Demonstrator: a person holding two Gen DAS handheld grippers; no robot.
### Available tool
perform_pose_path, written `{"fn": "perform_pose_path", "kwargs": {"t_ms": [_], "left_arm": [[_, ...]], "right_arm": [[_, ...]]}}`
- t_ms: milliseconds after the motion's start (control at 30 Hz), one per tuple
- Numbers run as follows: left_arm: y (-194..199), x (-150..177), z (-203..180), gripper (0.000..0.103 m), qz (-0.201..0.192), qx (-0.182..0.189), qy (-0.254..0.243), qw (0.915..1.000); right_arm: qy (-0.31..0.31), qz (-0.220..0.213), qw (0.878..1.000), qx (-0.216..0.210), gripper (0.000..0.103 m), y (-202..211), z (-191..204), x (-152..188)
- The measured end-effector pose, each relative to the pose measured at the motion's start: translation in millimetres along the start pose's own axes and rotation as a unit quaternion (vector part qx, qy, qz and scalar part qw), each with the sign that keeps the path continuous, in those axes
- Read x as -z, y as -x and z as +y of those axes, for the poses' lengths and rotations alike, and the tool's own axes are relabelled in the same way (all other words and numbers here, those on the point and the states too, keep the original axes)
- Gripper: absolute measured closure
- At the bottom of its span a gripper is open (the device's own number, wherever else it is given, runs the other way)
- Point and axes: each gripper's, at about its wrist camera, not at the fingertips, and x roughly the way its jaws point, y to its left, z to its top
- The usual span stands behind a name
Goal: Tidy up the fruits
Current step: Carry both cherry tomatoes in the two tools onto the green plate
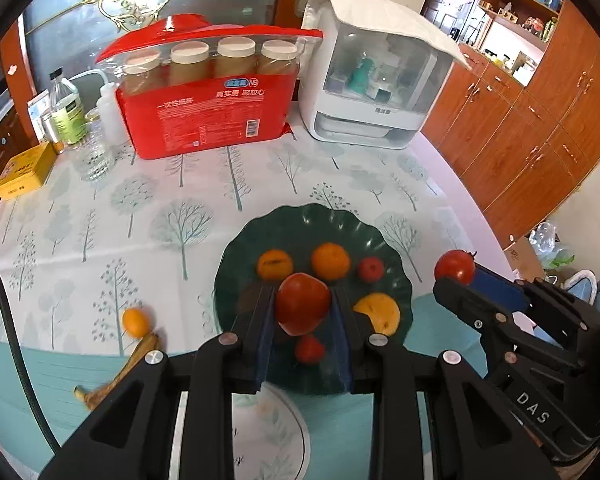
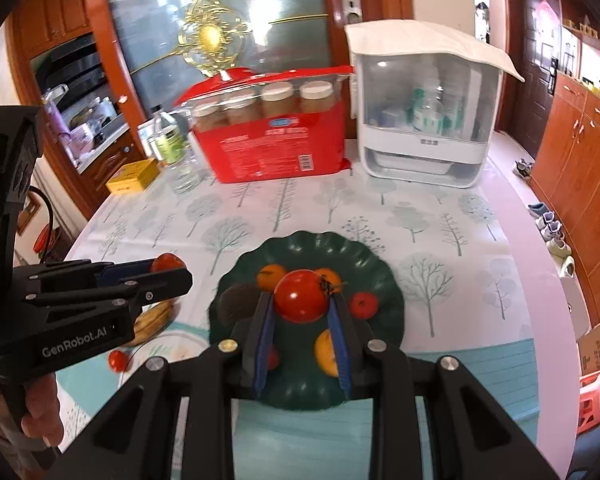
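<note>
A dark green scalloped plate [image 1: 300, 224] sits on the tree-print tablecloth and shows in the right wrist view too [image 2: 364, 264]. It holds two oranges [image 1: 330, 261], a yellow fruit [image 1: 380, 312] and small red fruits [image 1: 371, 269]. My left gripper [image 1: 303, 308] is shut on a red tomato [image 1: 302, 303] above the plate. My right gripper [image 2: 300, 300] is shut on another tomato [image 2: 301, 295], also above the plate; it shows in the left wrist view at the right [image 1: 455, 266]. A small orange fruit [image 1: 136, 322] and a banana [image 1: 120, 372] lie left of the plate.
At the back stand a red pack of jars [image 1: 204, 120], a white covered appliance [image 1: 376, 80], bottles [image 1: 66, 112] and a yellow tin [image 1: 26, 170]. A small red fruit [image 2: 117, 360] lies on the table left of the plate. Wooden cabinets [image 1: 532, 128] are at the right.
</note>
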Motion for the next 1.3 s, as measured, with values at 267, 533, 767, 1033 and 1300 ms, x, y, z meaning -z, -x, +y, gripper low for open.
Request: {"fn": "perform_pose_path", "kwargs": {"t_ms": [267, 533, 767, 1033, 1300], "left_arm": [[-42.8, -16.9, -10.9, 0.077, 0.022, -0.003, -0.001, 0.9997], [-82.8, -12.8, -17.0, 0.077, 0.06, -0.01, -0.008, 0.9981], [-99.5, -8.3, -15.9, 0.077, 0.077, -0.017, -0.011, 0.9968], [-96.2, -8.3, -17.8, 0.047, 0.062, -0.037, -0.023, 0.9971], [-86.9, -8.2, -14.1, 0.034, 0.055, -0.046, -0.019, 0.9972]], "right_arm": [[-0.011, 0.03, 0.999, 0.007, 0.076, -35.4, -15.1, 1.8], [-0.012, 0.063, 0.998, 0.005, 0.075, -63.8, -19.6, 10.0], [-0.015, 0.088, 0.996, 0.007, 0.075, -84.1, -23.3, 15.4], [-0.024, 0.107, 0.994, -0.005, 0.071, -92.9, -24.5, 19.9], [-0.026, 0.103, 0.994, -0.005, 0.066, -87.6, -23.1, 19.2]]}}
